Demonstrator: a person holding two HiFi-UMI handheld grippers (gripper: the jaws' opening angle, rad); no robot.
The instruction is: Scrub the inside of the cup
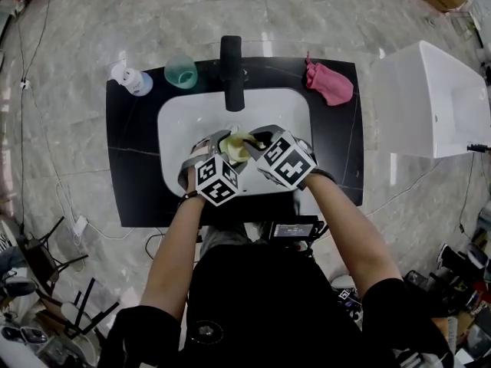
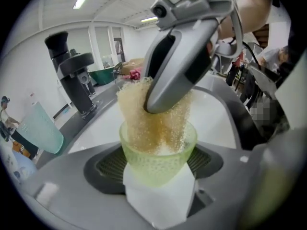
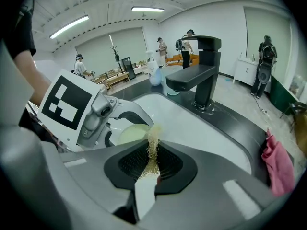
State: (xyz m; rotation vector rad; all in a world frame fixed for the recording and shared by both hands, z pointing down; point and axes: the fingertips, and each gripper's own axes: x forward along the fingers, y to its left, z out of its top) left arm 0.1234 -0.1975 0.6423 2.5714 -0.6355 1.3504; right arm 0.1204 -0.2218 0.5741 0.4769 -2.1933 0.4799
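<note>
The pale green cup [image 2: 158,152] is clamped between the wide-set jaws of my left claw [image 2: 159,175], its mouth turned toward my other hand so the yellow sponge [image 2: 136,111] can get inside. My right claw [image 3: 151,150] pinches that sponge thin and pushes it in. I hold both over the white basin [image 1: 176,121], probably to catch drips.

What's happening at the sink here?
A person works over the white sink with a tool in each hand. The left tool grips a pale green cup; the right tool pinches a yellow sponge whose end is pushed into the cup's mouth. Scrubbing looks under way.
</note>
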